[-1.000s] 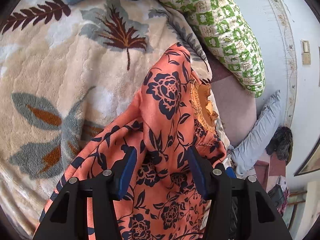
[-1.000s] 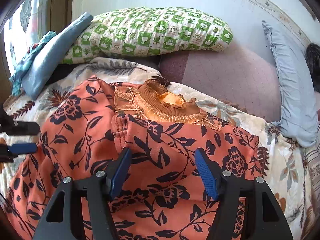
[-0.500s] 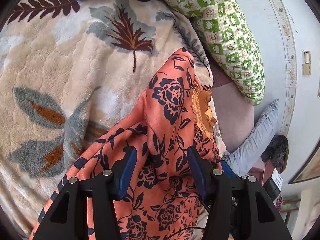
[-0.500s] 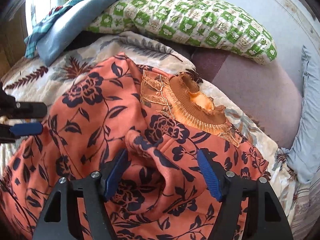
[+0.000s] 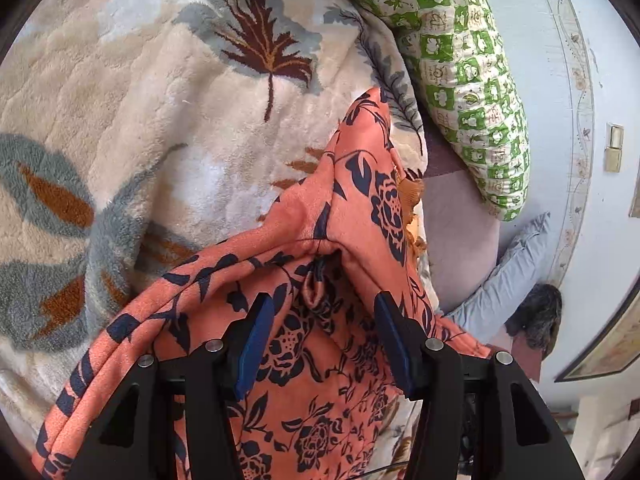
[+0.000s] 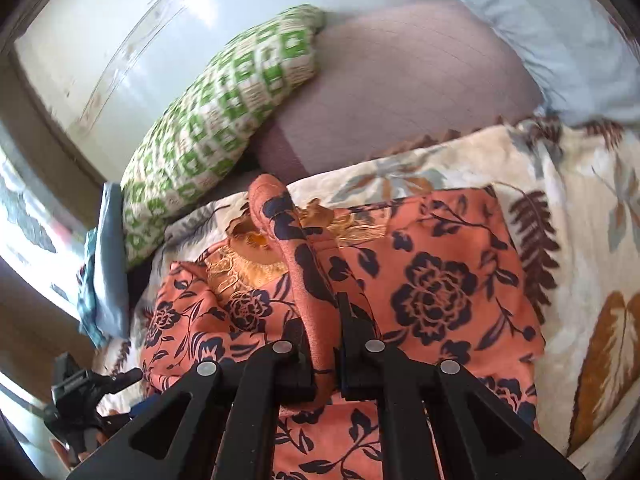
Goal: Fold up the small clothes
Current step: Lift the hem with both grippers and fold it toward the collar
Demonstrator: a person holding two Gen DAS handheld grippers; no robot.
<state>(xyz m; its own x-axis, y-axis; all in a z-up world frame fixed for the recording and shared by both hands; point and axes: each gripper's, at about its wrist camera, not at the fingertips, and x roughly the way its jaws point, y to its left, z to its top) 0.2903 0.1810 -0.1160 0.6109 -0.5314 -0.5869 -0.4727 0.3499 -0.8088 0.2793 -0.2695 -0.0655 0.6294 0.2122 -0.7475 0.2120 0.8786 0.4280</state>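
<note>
An orange top with dark blue flowers (image 5: 320, 360) lies on a leaf-patterned blanket (image 5: 120, 128); it also shows in the right wrist view (image 6: 440, 288), with its mustard knit collar (image 6: 256, 248) at the far end. My left gripper (image 5: 320, 344) is open, its blue-padded fingers either side of a bunched fold near the sleeve seam. My right gripper (image 6: 326, 320) is shut on a raised fold of the top, which stands up between the jaws. The left gripper appears at the lower left of the right wrist view (image 6: 92, 384).
A green-and-white patterned pillow (image 6: 216, 120) and a mauve sheet (image 6: 400, 92) lie beyond the top. A pale blue pillow (image 6: 560, 40) is at the far right. Folded blue cloth (image 6: 104, 264) sits at the left by a window. A wall is behind the bed.
My right gripper closed on a fold of the top and lifted it, turning toward the right. My left gripper stayed open and shifted slightly; the cloth bunched up between its fingers.
</note>
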